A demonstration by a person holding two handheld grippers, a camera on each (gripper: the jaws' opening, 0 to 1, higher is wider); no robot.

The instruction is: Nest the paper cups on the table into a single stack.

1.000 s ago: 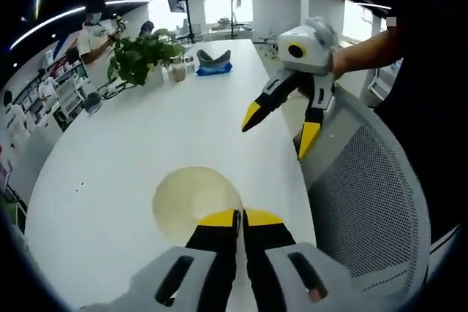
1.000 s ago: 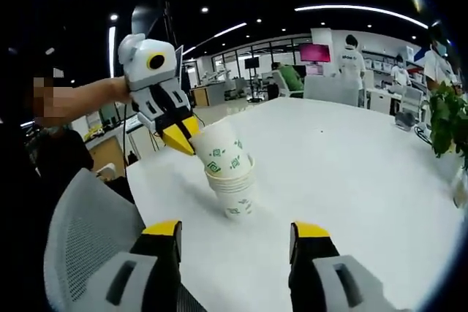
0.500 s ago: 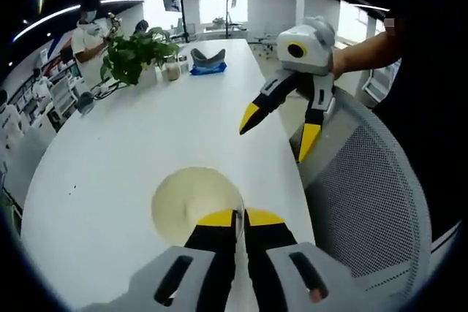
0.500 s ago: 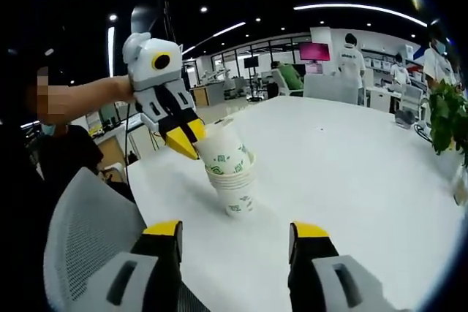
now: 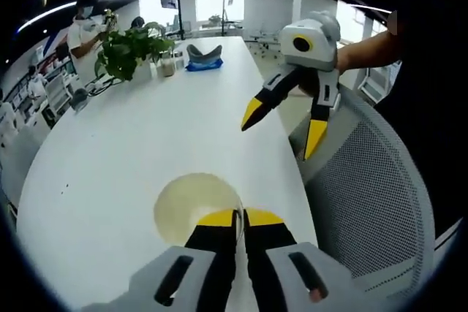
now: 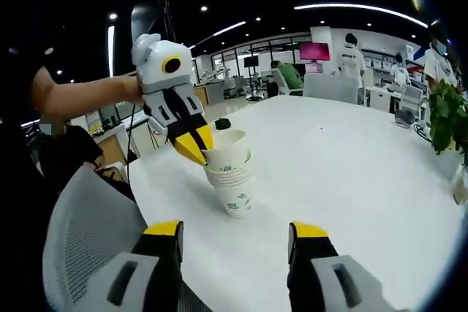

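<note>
A stack of white paper cups (image 6: 235, 188) with green print stands on the white table (image 6: 351, 180) near its edge. My left gripper (image 6: 197, 148) is shut on the rim of the top cup (image 6: 228, 149), which sits upright and partly sunk into the stack. In the left gripper view I look straight down into that cup (image 5: 191, 204), its rim pinched between my left gripper (image 5: 240, 215) jaws. My right gripper (image 6: 235, 233) stands open a little in front of the stack, nothing between its jaws. In the left gripper view the right gripper (image 5: 283, 128) hangs open over the table edge.
A grey mesh chair (image 5: 373, 202) stands against the table edge beside the stack; the same mesh chair (image 6: 80, 231) is at the lower left in the right gripper view. A potted plant (image 5: 128, 49) and a blue-grey object (image 5: 203, 58) sit at the far end. People stand in the background.
The top cup, tilted on the stack a second ago, is now upright and lower in it, with the left gripper still shut on its rim. The right gripper has stayed open.
</note>
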